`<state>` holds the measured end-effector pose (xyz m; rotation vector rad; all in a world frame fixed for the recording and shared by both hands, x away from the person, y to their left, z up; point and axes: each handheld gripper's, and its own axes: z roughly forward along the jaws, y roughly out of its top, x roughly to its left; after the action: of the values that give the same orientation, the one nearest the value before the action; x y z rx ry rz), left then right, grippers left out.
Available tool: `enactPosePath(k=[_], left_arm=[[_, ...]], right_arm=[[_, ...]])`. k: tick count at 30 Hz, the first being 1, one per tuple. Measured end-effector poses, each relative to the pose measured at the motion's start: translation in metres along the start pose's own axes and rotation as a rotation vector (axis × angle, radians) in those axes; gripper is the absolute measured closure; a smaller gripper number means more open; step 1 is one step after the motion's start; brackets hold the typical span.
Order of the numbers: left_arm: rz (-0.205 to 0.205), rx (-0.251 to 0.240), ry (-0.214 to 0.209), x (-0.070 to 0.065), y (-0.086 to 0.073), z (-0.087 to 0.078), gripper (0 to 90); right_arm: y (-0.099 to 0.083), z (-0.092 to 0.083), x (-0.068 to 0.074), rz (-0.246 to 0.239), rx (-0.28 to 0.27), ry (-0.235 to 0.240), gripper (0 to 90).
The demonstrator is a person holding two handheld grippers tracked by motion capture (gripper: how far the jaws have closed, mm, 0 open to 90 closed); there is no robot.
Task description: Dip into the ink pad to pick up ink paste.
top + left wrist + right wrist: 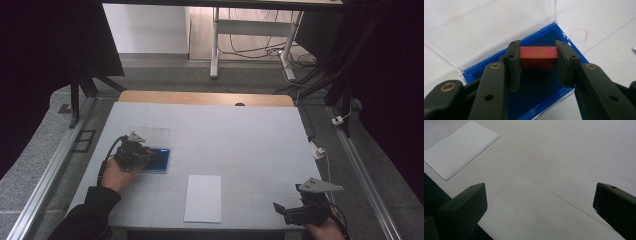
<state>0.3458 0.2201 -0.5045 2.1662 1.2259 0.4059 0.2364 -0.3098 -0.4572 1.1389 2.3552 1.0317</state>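
Note:
A red block [537, 57] with a small gold mark on top sits between the jaws of my left gripper [537, 65], which is shut on its two sides. It hangs just over the dark blue lining of a blue case [486, 68] whose clear lid [481, 27] stands open behind. From above, my left gripper [148, 154] is at the table's left over the blue case [162, 161]. Near the front right edge my right gripper [278, 209] is open, and in its own view the right gripper [540, 202] has only bare table between its jaws.
A stack of white paper [203, 198] lies at the table's front middle, and the same paper [459, 148] appears left of the right gripper. The white table [240, 135] has metal rails along both sides. A desk frame and cables stand beyond the far edge.

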Motion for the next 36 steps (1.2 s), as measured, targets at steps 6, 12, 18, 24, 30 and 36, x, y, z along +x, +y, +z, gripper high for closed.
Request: enactPosePath(k=[6,12,18,24,30,36], left_arm=[[0.084,0.009,0.066,-0.012,0.002,0.001,58.6],[0.029,-0.004,0.024,-0.004,-0.001,0.001,58.6],[-0.022,-0.014,-0.019,0.003,-0.002,0.001,58.7],[-0.016,-0.010,-0.012,0.002,-0.002,0.001,58.7],[0.052,0.012,0.074,-0.013,0.002,0.001,58.6],[0.035,0.005,0.061,-0.009,0.003,0.000,58.2]], right_arm=[[0.000,0.000,0.000,-0.004,0.003,0.002,0.0],[0.000,0.001,0.000,-0.006,0.007,0.002,0.0],[0.000,0.001,0.000,-0.007,0.007,0.002,0.0],[0.000,0.001,0.000,-0.006,0.008,0.005,0.0],[0.000,0.001,0.000,-0.006,0.009,0.004,0.0],[0.000,0.001,0.000,-0.003,0.003,0.006,0.0]])
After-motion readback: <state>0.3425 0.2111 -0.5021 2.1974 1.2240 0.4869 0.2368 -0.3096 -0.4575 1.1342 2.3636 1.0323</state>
